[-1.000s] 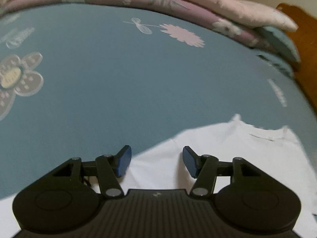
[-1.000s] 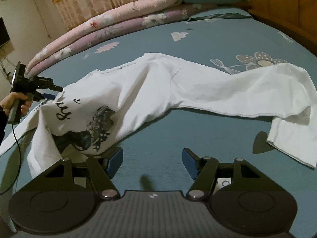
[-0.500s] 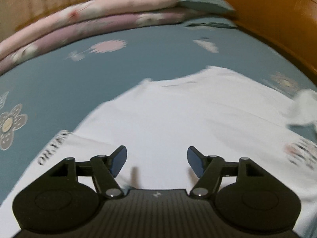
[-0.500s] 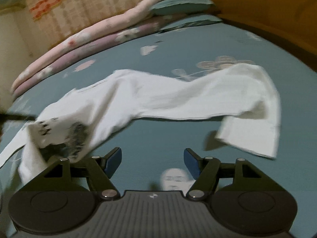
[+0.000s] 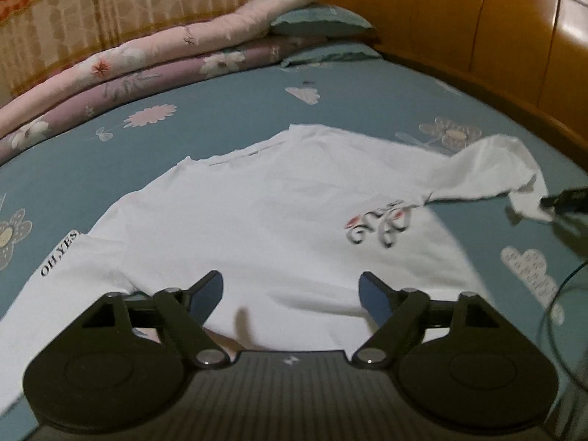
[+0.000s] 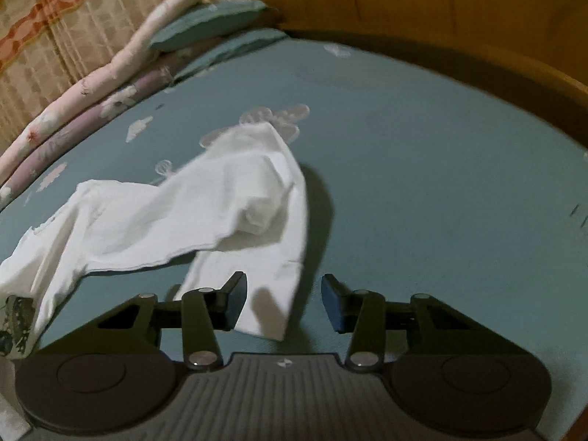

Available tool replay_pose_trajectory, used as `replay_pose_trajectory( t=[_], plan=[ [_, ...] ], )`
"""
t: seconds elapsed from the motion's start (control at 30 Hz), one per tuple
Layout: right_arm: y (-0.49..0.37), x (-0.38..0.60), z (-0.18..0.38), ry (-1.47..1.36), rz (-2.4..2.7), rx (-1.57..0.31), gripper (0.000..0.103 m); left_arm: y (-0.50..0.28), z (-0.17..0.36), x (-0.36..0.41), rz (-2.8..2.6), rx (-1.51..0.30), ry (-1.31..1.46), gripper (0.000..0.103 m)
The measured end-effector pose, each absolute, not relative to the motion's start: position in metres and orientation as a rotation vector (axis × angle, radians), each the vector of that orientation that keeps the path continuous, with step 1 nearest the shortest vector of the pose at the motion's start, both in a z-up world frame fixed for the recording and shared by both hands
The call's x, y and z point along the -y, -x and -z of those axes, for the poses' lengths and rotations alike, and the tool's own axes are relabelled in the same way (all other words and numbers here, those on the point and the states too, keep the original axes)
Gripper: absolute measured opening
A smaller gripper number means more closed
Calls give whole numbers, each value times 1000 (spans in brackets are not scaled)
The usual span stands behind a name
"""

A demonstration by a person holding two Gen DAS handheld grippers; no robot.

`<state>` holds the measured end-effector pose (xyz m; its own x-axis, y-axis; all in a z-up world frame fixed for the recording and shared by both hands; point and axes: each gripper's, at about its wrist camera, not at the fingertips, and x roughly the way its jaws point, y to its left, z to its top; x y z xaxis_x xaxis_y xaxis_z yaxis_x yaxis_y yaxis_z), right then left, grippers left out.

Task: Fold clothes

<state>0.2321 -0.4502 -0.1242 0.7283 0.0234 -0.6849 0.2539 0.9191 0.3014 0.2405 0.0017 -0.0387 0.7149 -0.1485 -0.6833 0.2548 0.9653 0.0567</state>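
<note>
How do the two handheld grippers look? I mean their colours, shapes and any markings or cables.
The left gripper and the right gripper look alike: black linkage arms with silver pivot screws, two round black discs, a ribbed grey centre panel with a small white logo, and blue pads on the fingers. A thin dark cable loops nearby.

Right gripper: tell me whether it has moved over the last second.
Yes. The right gripper has swung rightward toward the sleeve; the headboard now fills more of its view.
</note>
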Motion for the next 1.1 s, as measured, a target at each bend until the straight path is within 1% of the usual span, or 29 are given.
replay_pose_trajectory(
  t=[0.03, 0.07, 0.1, 0.27, 0.33, 0.67, 0.8, 0.87, 0.9, 0.93, 1.1],
  plan=[
    [-234, 449, 126, -385, 117, -748, 36, -237, 37, 2, 217, -737, -146, 84],
    [-235, 448, 125, -368, 101, -751, 23, -233, 36, 6, 210, -732, -142, 84],
    [-236, 448, 124, -351, 84, -756, 4, -230, 34, 10, 206, -725, -142, 84],
    [-238, 457, 111, -277, 47, -764, 3, -211, 25, 29, 209, -683, -144, 84],
    [-237, 468, 102, -255, 66, -756, 3, -207, 23, 35, 216, -672, -133, 86],
    [-233, 525, 53, -148, 155, -716, 3, -198, 22, 55, 246, -676, -114, 86],
    [-245, 550, 52, -191, 184, -752, 4, -196, 18, 62, 254, -664, -122, 86],
    [-252, 555, 56, -193, 211, -787, 6, -195, 14, 66, 262, -653, -132, 86],
    [-256, 557, 57, -194, 225, -806, 13, -195, 12, 68, 270, -646, -136, 86],
    [-257, 556, 57, -192, 229, -802, 15, -194, 10, 70, 279, -639, -138, 86],
    [-265, 537, 43, -156, 187, -727, 15, -198, 5, 81, 330, -619, -133, 87]
  ],
)
